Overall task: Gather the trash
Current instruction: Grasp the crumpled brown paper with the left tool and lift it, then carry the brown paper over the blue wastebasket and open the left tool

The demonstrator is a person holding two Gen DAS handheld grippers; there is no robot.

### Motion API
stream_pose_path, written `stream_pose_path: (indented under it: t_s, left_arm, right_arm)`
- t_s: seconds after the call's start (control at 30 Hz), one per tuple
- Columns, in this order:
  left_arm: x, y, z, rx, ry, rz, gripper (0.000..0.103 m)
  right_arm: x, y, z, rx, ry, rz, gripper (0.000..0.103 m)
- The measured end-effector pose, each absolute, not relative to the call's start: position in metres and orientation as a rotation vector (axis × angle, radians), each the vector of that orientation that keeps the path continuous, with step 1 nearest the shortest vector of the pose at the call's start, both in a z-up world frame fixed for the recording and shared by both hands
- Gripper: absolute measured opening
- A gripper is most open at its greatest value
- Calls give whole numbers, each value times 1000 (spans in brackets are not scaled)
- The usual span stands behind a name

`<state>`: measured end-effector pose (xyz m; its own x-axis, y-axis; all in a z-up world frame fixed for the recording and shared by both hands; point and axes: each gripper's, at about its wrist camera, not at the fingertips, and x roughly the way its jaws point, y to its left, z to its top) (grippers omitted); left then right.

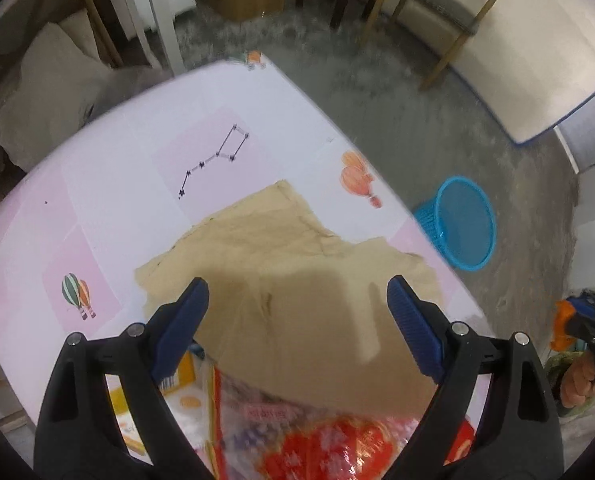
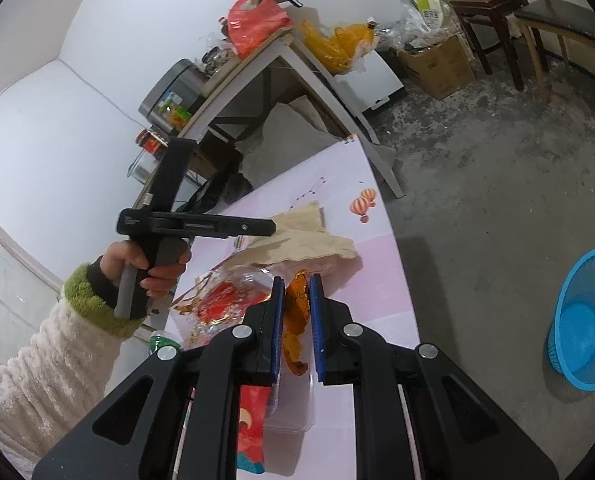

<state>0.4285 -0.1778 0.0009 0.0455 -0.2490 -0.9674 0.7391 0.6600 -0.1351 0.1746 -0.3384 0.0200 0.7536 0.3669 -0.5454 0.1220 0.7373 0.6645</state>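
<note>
Right gripper (image 2: 297, 300): jaws nearly closed, pinching a crumpled orange wrapper (image 2: 295, 312) above the near edge of the table (image 1: 97, 184).

Left gripper (image 1: 297, 300): jaws wide apart, nothing between them, pointed down over a torn brown paper sheet (image 1: 281, 256) lying flat on the table. A hand (image 2: 153, 264) in a fleecy cream sleeve (image 2: 45, 360) with a green cuff holds its handle.

Red snack bag (image 1: 329, 444): on the table, at the near edge of the brown paper, partly under it.

Clear plastic tray (image 2: 293, 408): under the right gripper.

Blue basket (image 1: 463, 222): on the grey floor beside the table's far edge, looks empty.

Beyond: cardboard box (image 2: 437, 64), chairs (image 2: 561, 36), cluttered side table (image 2: 257, 64).
</note>
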Motion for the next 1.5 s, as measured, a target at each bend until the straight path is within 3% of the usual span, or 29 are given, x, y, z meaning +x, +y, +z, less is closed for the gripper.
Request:
stream_pose_path:
  t_s: [0.27, 0.43, 0.53, 0.73, 1.1, 1.5]
  left_arm:
    - [446, -180, -22, 502, 1394, -747, 44]
    - [451, -173, -24, 481, 1397, -745, 13]
    - [452, -170, -20, 457, 1374, -748, 1]
    - [453, -166, 8, 381, 1283, -750, 0]
    - [442, -130, 107, 181, 1016, -738, 0]
    - [368, -133, 209, 123, 782, -805, 0]
  right_arm:
    - [180, -348, 8, 761, 733, 137, 13]
    - [180, -350, 8, 763, 735, 137, 13]
    - [179, -351, 8, 765, 735, 134, 13]
    - [176, -351, 10, 763, 731, 132, 13]
    - [168, -351, 21, 746, 707, 138, 13]
    - [127, -358, 47, 728, 631, 114, 13]
